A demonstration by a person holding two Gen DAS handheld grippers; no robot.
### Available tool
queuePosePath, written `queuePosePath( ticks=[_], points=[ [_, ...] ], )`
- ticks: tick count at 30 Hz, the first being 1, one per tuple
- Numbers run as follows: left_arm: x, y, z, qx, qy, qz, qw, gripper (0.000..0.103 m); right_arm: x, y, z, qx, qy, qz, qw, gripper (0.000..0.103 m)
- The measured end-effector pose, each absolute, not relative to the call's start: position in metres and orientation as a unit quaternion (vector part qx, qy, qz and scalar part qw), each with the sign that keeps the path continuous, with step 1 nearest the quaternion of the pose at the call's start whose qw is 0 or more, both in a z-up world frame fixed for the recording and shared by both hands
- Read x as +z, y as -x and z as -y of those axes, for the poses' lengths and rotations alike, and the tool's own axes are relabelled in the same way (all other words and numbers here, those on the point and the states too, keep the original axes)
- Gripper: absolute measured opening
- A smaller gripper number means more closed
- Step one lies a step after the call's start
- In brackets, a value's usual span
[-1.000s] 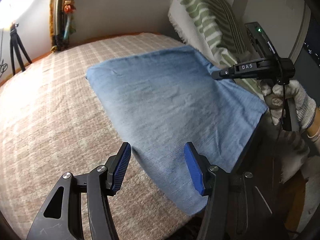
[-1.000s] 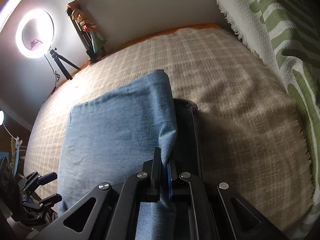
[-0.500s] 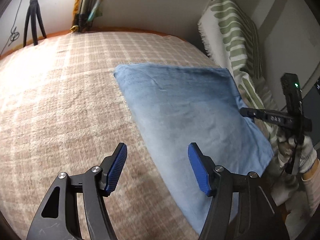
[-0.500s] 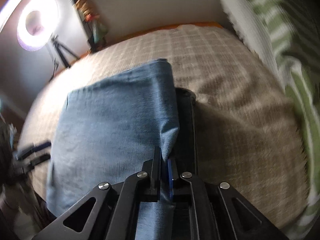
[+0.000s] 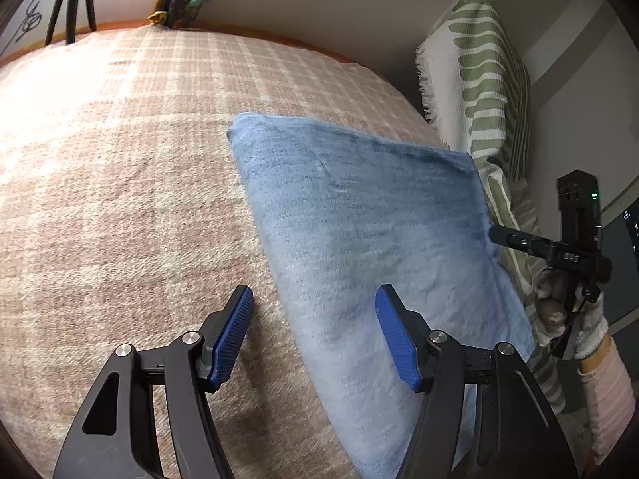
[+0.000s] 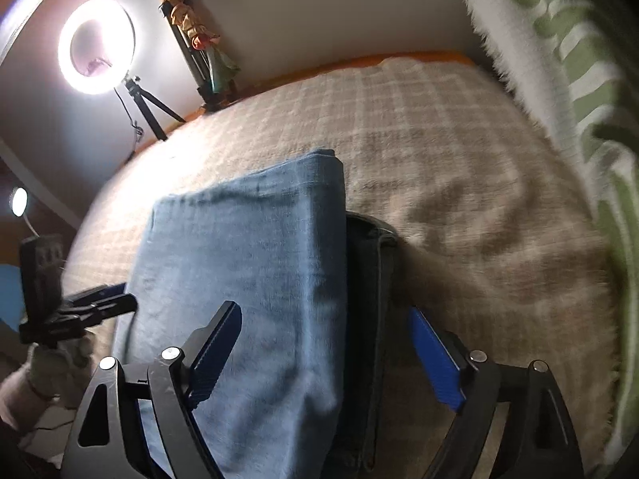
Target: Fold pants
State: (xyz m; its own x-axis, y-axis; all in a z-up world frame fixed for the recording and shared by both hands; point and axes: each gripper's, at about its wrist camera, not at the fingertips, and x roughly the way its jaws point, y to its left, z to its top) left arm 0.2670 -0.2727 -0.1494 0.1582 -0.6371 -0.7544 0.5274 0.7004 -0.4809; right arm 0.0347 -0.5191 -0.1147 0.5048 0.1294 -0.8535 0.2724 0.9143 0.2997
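Pants (image 5: 359, 239) of light blue denim lie folded into a flat rectangle on a bed covered by a beige plaid blanket (image 5: 120, 199). Starting at the left gripper (image 5: 315, 339): its two blue-padded jaws stand apart and hold nothing; the left pad hangs over the blanket, the right pad over the denim, so the near left edge of the fabric runs between them. Its jaws have just been opening a little. In the left wrist view the folded stack's long axis runs from the near edge of the bed, low in the picture, away towards the far wall.

The right gripper (image 6: 331, 355) has released: its jaws have just been opening wide, and the right-hand edge of the pants lies between the pads, untouched by either. A dark item (image 6: 371, 319) sits under that edge; what it is cannot be told. In the left wrist view the right gripper (image 5: 499, 235) shows at the denim's right side, held by a gloved hand (image 5: 575, 315).

Further out, a white cloth with green stripes (image 5: 479, 80) hangs at the bed's right side, and a lit ring light (image 6: 98, 46) on a tripod stands by the far wall.
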Motion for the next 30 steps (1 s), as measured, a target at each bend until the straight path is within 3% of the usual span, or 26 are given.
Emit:
queuePosePath(
  ticks=[10, 11, 15, 17, 19, 21, 24, 30],
  points=[
    [-0.152, -0.271, 0.279, -0.402, 0.085, -0.526, 0.745, 0.063, -0.142, -0.034, 0.526, 0.015, -0.226, -0.486, 0.844, 0.089],
    [-0.153, -0.271, 0.282, -0.406, 0.085, -0.527, 0.742, 0.062, -0.142, -0.033, 0.525, 0.017, -0.226, -0.483, 0.846, 0.086],
    [-0.151, -0.269, 0.292, -0.407, 0.083, -0.523, 0.744, 0.061, -0.142, -0.034, 0.518, 0.043, -0.249, -0.475, 0.843, 0.049],
    [-0.151, -0.268, 0.295, -0.407, 0.089, -0.523, 0.743, 0.06, -0.139, -0.035, 0.511, 0.034, -0.233, -0.475, 0.848, 0.045],
    [-0.151, -0.268, 0.297, -0.405, 0.088, -0.521, 0.747, 0.051, -0.133, -0.034, 0.504, 0.022, -0.214, -0.475, 0.854, 0.04],
    [-0.148, -0.266, 0.296, -0.406, 0.087, -0.513, 0.751, 0.034, -0.128, -0.034, 0.5, 0.006, -0.204, -0.474, 0.857, 0.031],
    [-0.14, -0.261, 0.299, -0.414, 0.076, -0.496, 0.76, 0.023, -0.118, -0.033, 0.495, -0.015, -0.188, -0.469, 0.863, 0.024],
    [-0.124, -0.254, 0.294, -0.429, 0.069, -0.474, 0.766, 0.017, -0.098, -0.028, 0.482, -0.041, -0.162, -0.46, 0.872, 0.019]
  ],
)
